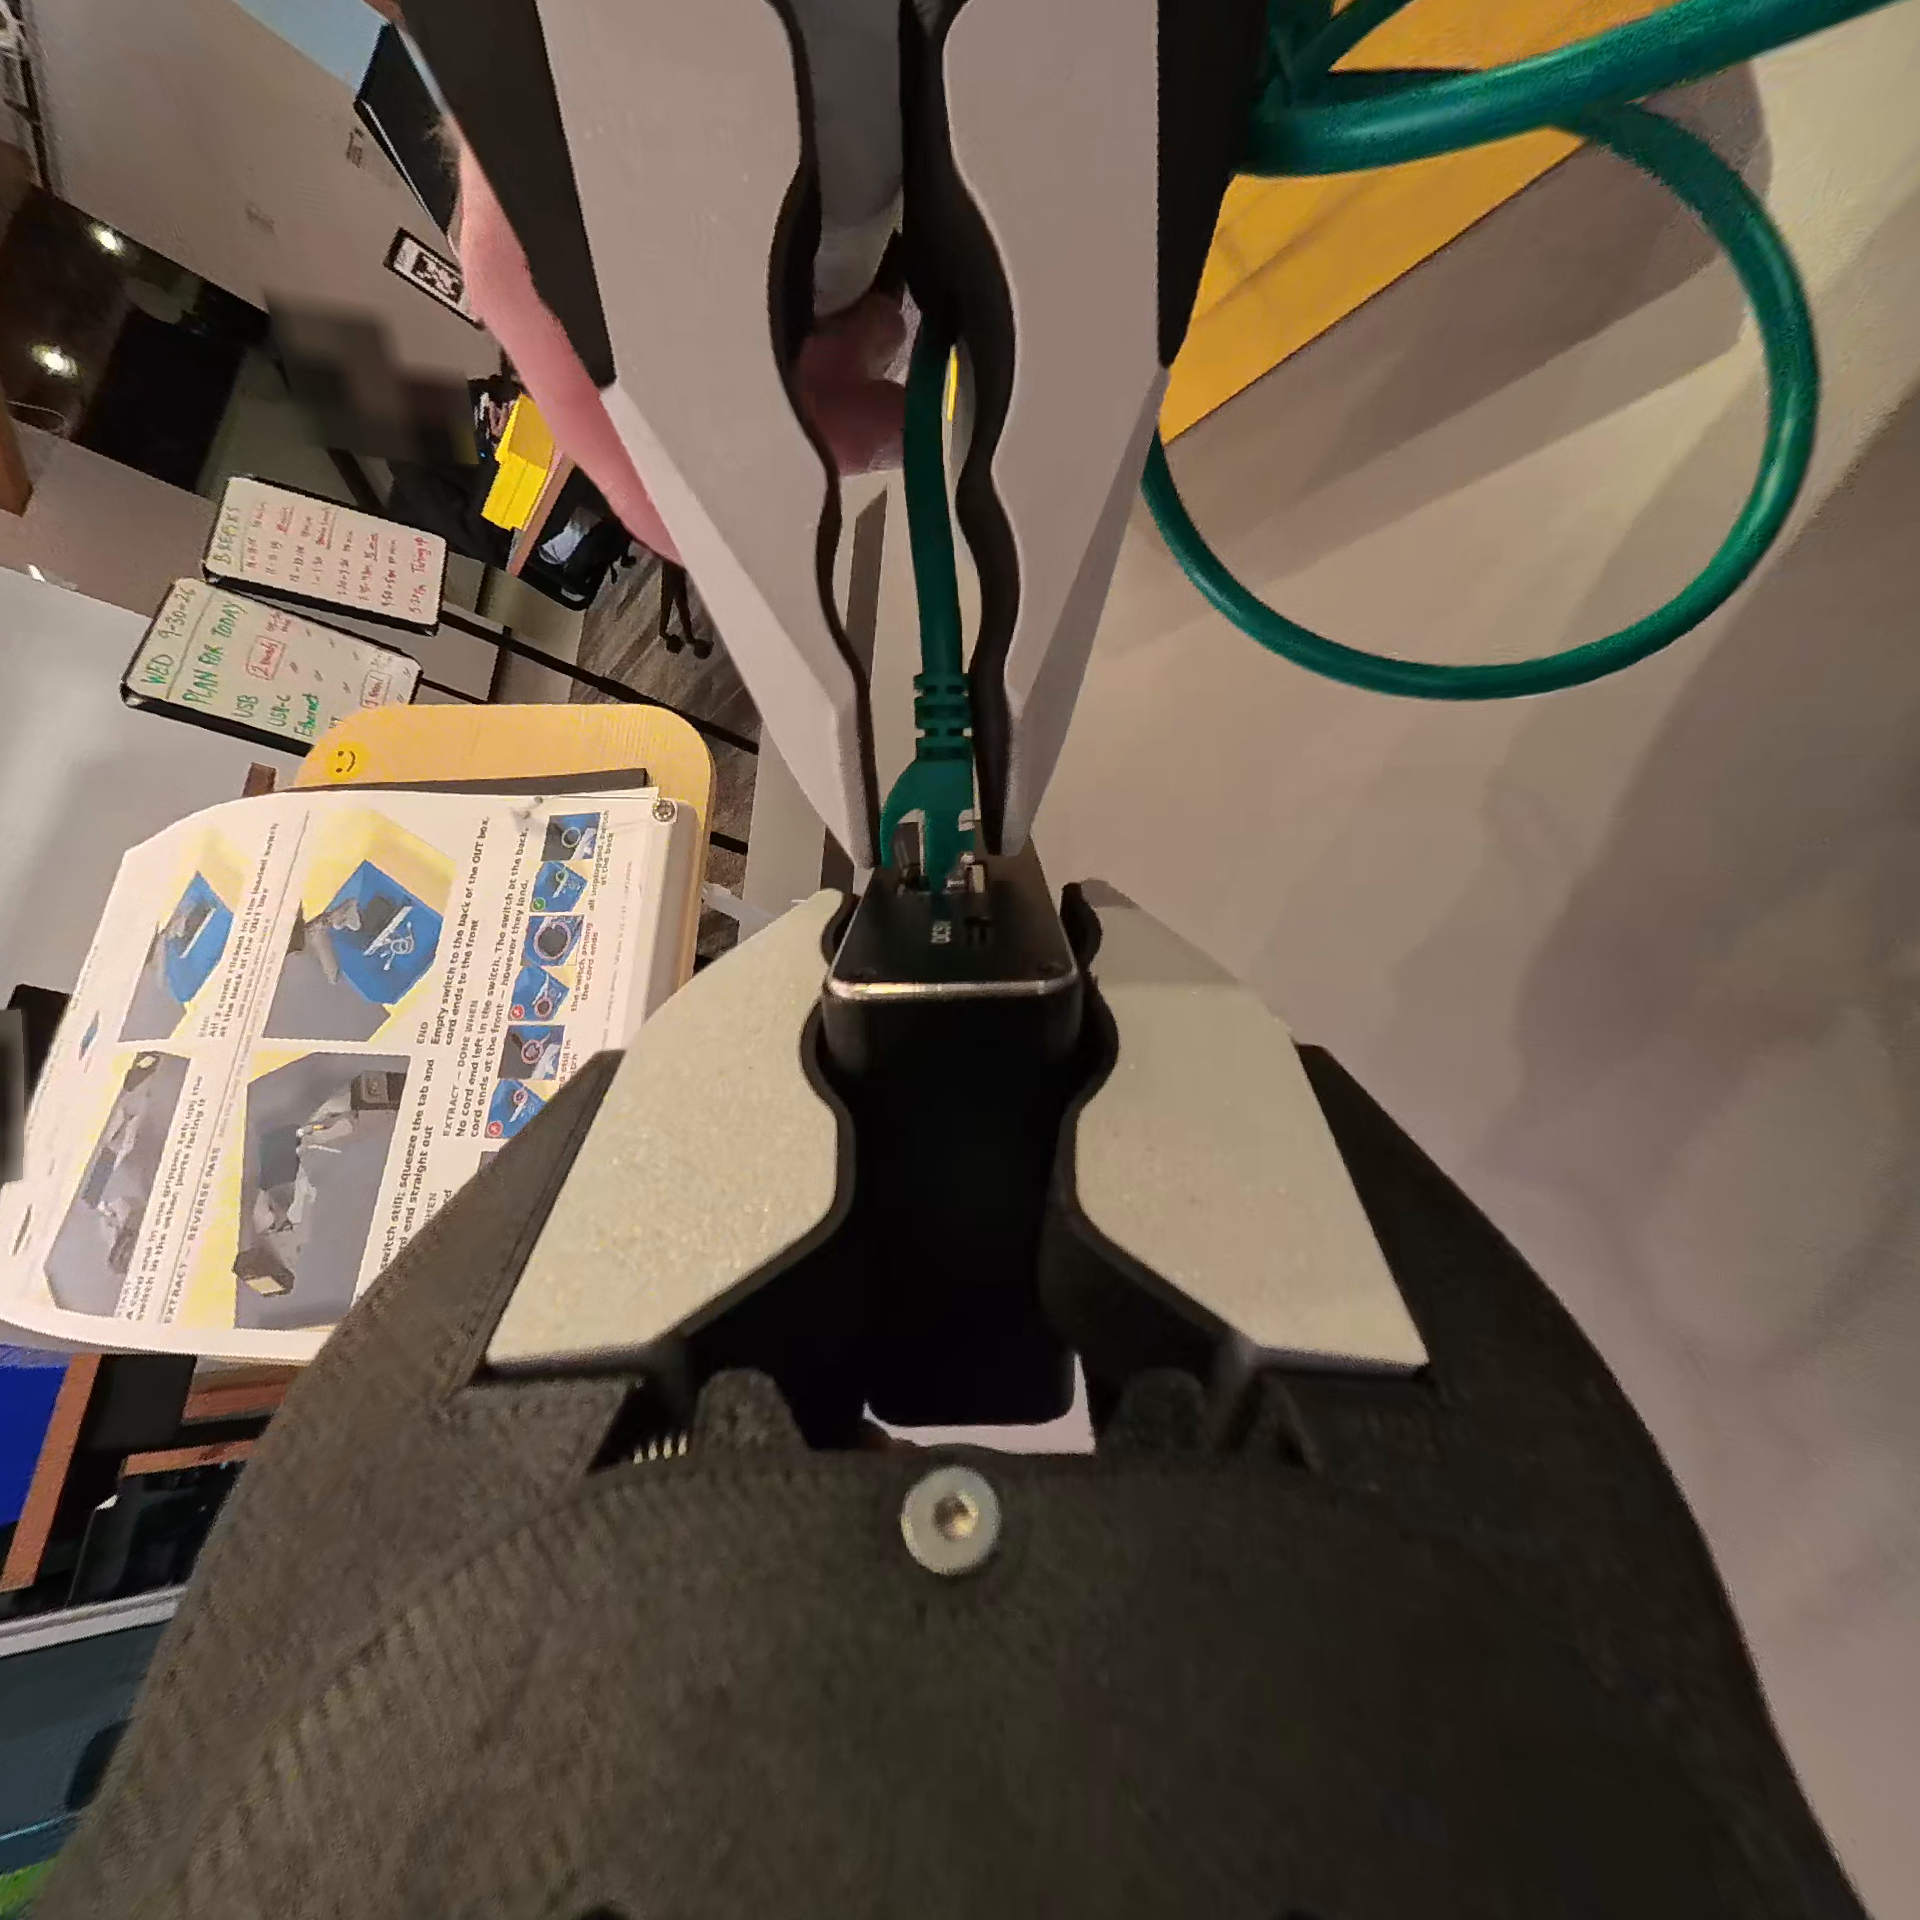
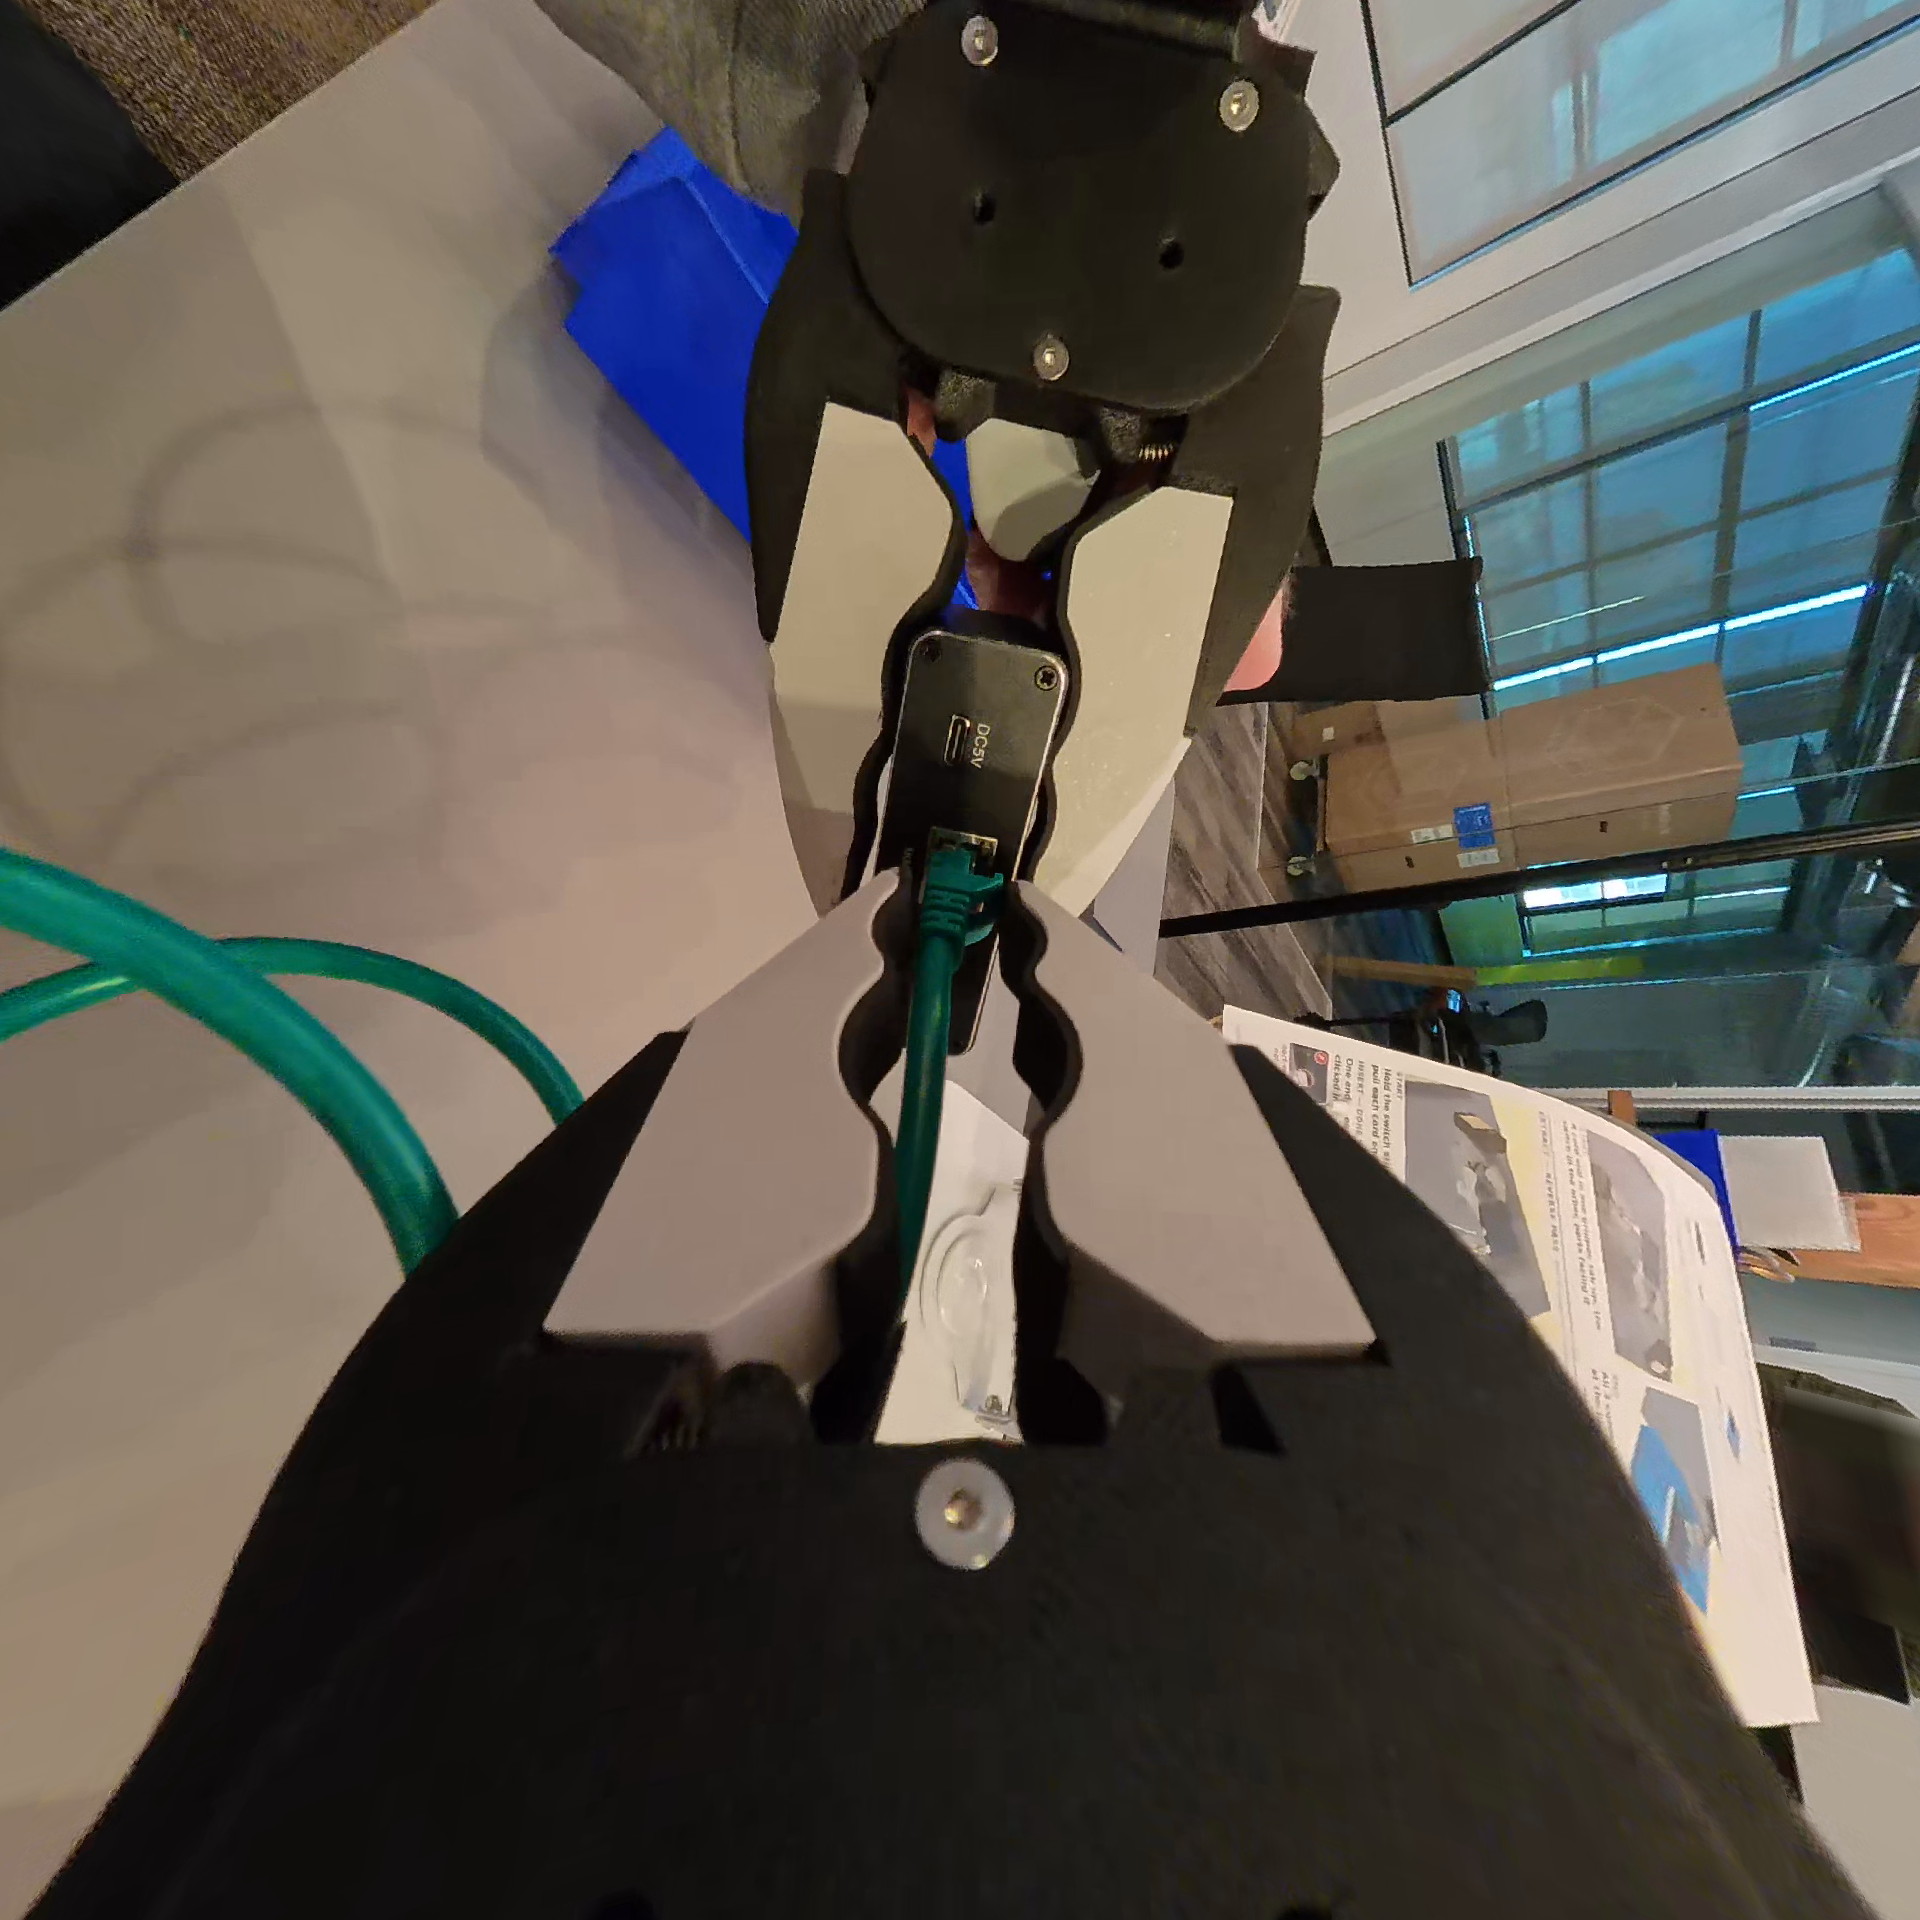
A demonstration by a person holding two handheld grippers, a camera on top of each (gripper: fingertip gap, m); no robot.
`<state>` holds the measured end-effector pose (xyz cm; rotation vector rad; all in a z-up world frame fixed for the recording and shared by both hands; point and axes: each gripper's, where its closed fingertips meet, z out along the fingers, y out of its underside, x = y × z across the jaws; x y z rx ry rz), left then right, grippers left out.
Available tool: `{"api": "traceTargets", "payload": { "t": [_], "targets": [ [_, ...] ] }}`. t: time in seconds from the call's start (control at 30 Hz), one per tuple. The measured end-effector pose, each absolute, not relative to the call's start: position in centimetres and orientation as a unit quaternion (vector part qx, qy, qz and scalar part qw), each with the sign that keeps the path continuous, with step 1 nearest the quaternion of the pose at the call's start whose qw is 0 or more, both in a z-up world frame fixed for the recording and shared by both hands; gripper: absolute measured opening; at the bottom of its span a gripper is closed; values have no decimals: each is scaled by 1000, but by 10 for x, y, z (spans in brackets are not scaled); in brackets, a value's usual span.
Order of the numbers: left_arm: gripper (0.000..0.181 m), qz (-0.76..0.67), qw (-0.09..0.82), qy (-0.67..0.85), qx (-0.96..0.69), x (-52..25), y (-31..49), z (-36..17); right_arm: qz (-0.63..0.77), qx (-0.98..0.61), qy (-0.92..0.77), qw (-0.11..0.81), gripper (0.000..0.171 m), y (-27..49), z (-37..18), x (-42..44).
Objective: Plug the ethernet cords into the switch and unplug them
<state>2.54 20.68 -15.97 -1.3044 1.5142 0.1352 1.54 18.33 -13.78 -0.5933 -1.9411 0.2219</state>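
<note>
Your left claw (image 1: 951, 904) clamps switch (image 1: 951, 1049); right claw (image 2: 951, 904) pinches green ethernet cord (image 2: 928, 1039) just behind plug, seated in switch port; likely unplug step: squeeze tab, pull straight out

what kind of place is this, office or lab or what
Probably an office or lab space set up for recording tasks. Handwritten whiteboards stand behind a grey table, a printed instruction sheet with photos lies propped nearby, and large glass windows and cardboard boxes line the far side.
</note>
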Motion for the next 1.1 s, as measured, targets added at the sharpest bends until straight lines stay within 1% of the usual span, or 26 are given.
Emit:
{"api": "traceTargets", "payload": {
  "t": [0.3, 0.47, 0.77, 0.9, 1.1],
  "targets": [
    [36, 64, 540, 638, -545, 24, 206, -154, 69, -240, -814, 524, 13, 182, -134, 14],
    [36, 72, 546, 636, -541, 25, 207, -151, 33, -232, -818, 525, 10, 184, -132, 14],
    [36, 61, 560, 621, -545, 26, 208, -147, 50, -256, -825, 501, 9, 183, -130, 16],
    [35, 61, 563, 615, -549, 23, 210, -140, 65, -265, -797, 539, 9, 185, -122, 12],
    [36, 71, 564, 609, -554, 22, 212, -138, 31, -264, -782, 564, 10, 188, -120, 13]
  ]
}}
